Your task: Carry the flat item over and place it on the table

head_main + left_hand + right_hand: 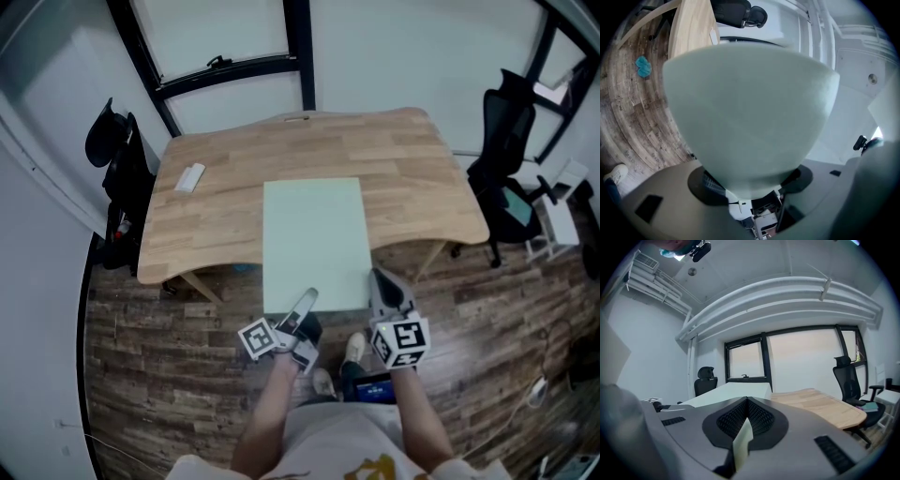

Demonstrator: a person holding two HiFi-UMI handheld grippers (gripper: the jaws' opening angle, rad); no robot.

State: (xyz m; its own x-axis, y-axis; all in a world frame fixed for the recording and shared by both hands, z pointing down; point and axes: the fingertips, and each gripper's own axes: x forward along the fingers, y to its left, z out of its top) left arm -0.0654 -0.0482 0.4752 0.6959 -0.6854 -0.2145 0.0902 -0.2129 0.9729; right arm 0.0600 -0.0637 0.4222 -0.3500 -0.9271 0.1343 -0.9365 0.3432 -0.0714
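Note:
A pale green flat board (pixel 314 239) lies lengthwise over the middle of the wooden table (pixel 403 169), and its near end sticks out past the table's front edge. My left gripper (pixel 306 302) is shut on the board's near left corner. My right gripper (pixel 379 281) is shut on the near right corner. In the left gripper view the board (pixel 750 112) fills most of the picture, clamped in the left gripper (pixel 750 192). In the right gripper view the right gripper (pixel 743 437) pinches the board's edge, and the board (pixel 736 391) runs beside the table (pixel 820 404). I cannot tell whether the board touches the tabletop.
A small white object (pixel 190 177) lies on the table's left part. One black office chair (pixel 506 178) stands to the right of the table and another (pixel 117 169) to the left. A window frame runs behind the table. The person's shoes (pixel 354 349) stand on the wood floor below.

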